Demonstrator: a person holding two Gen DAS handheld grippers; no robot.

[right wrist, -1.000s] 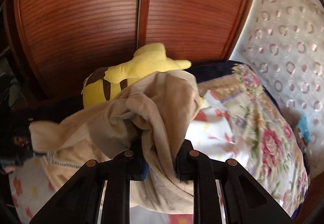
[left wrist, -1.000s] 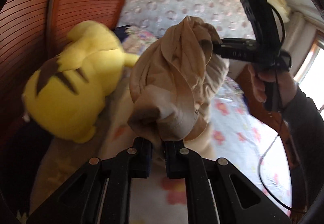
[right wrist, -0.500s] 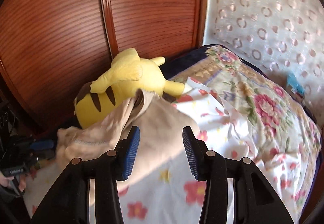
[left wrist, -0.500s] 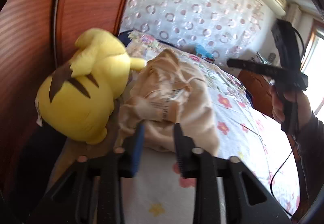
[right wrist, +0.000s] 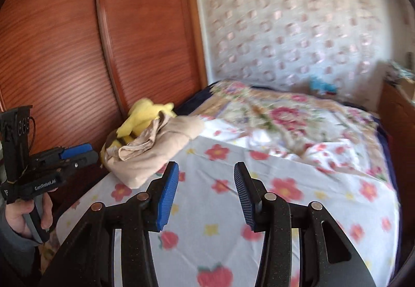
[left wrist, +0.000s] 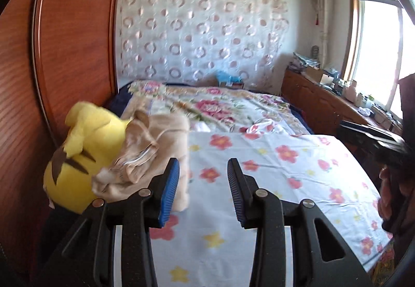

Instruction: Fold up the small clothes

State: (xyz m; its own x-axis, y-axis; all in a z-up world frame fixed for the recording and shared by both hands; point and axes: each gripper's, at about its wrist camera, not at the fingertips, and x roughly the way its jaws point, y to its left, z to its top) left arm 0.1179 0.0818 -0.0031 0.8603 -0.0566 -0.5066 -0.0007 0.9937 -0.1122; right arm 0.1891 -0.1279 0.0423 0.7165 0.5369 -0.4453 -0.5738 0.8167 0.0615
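The left gripper (left wrist: pixel 203 184), a black two-finger tool with blue ribbed pads (left wrist: pixel 170 191), stood with its jaws apart and nothing between them; only the flower-printed white bedsheet (left wrist: pixel 259 183) showed in the gap. The last change in its spacing was slight. The right gripper (right wrist: pixel 206 189), of the same build, had its jaws opening, also with only sheet between them.

The crumpled beige garment (left wrist: pixel 153 154) lay on the bed ahead and to the left of the left gripper's left finger, just beyond its pad. No pad touched it. It was bunched into a loose heap rather than laid flat, and its left side rested against the yellow plush toy with brown stripes (left wrist: pixel 77 157), which sat against the reddish-brown ribbed wooden wardrobe (left wrist: pixel 64 40).

From the right gripper, the garment (right wrist: pixel 153 152) lay ahead and to the left, beyond the left finger and apart from it, with the plush toy (right wrist: pixel 142 115) behind it. The left gripper (right wrist: pixel 77 153) appeared at the far left of that view, held in a hand (right wrist: pixel 23 217), its pads pointing toward the garment and near it.

A floral quilt (left wrist: pixel 220 108) lay farther ahead of both grippers, in front of a curtain with ring patterns (left wrist: pixel 202 35).
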